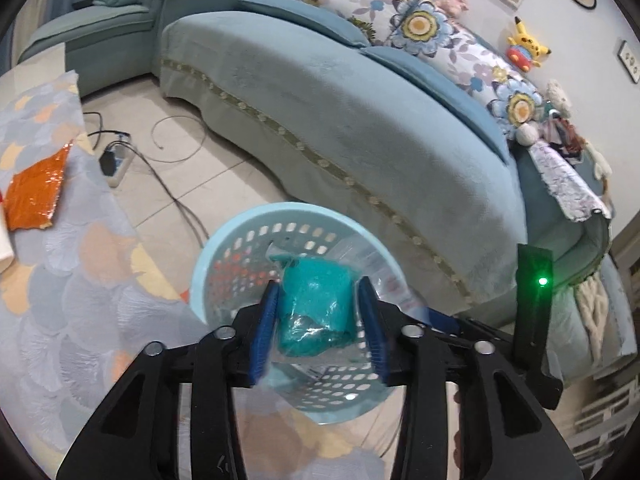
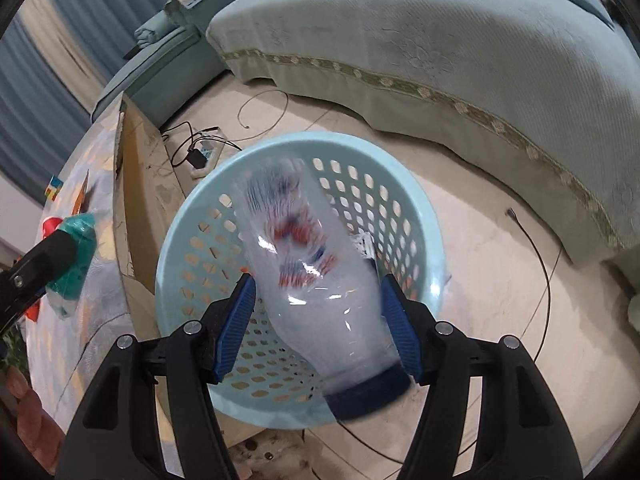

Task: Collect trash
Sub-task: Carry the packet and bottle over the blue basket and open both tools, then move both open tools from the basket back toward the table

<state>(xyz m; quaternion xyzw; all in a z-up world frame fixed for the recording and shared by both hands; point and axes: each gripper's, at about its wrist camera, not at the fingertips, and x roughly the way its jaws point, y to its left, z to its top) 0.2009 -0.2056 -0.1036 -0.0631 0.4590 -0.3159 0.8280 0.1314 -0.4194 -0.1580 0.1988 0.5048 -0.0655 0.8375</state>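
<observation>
Left gripper: left gripper (image 1: 318,322) is hovering above the bin (image 1: 224,240), its blue pads pinching a teal bundle (image 1: 312,312) wrapped in clear film.
Right gripper: right gripper (image 2: 320,328) is poised over the same bin (image 2: 424,224); a clear bottle (image 2: 316,280) with a blurred red-and-blue label is sitting between its pads, the blue cap end nearest the camera. Whether the pads are pressing it or letting it go, I cannot tell; the bottle is smeared with motion.
Bundle handling: it is looking soft, light and crinkly, likely to squash under the pads; a hold across its middle, as now, is seeming safest, since the film could slip.
Bottle handling: it is looking empty, light and slick, thin walls likely to buckle; the body just past the cap is seeming the firmest place to grip.
Bin: pale-blue perforated plastic, standing on the tiled floor between the table (image 1: 60,280) and the sofa (image 1: 340,120). A scrap of clear wrapping is showing against its far wall; the rest of its inside is hidden behind the two items.
Left to collect: an orange wrapper (image 1: 36,192) is lying on the table, well apart from both grippers.
Floor: cables and a power strip (image 1: 116,162) are trailing near the bin.
</observation>
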